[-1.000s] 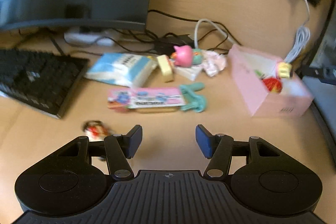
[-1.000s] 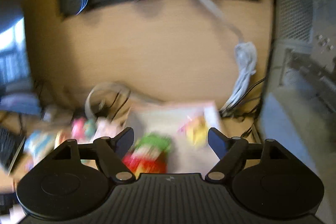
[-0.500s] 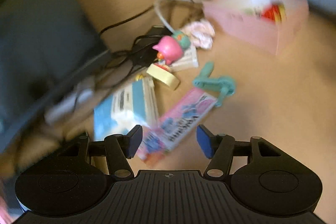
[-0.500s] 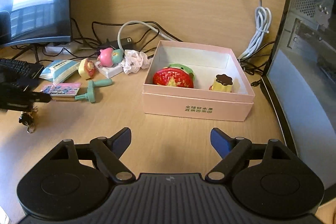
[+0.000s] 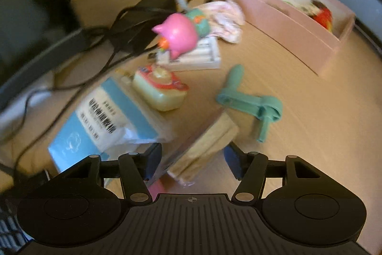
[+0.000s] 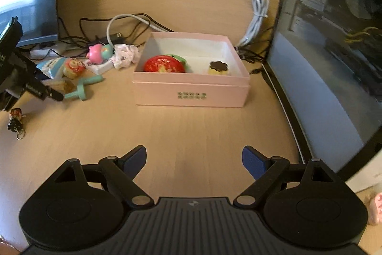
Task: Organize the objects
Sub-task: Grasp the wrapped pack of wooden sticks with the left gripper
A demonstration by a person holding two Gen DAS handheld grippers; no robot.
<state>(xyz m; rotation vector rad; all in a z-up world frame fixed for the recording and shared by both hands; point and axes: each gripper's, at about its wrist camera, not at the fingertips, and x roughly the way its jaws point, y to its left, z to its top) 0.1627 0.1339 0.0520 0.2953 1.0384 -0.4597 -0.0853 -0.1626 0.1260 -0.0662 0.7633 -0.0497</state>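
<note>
On wooden desk (image 6: 191,130), pink box (image 6: 191,92) sits mid-surface, holding red strawberry toy (image 6: 164,64) and small pudding toy (image 6: 218,67). Right gripper (image 6: 193,159) hangs over bare desk short of box, jaws spread, just been opening, nothing between them. Left gripper (image 5: 192,159) spread around flat card packet (image 5: 205,142); pad contact unclear through blur. Teal clip (image 5: 253,104) just beside packet; pink toy (image 5: 179,34), blue tissue pack (image 5: 102,121) near.

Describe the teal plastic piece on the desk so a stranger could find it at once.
Start at the pink box. Left of it, toys lie in a cluster on the desk. The teal piece lies nearest the box's front corner: a bare T-shaped handle, the only plain single-colour item there.
</note>
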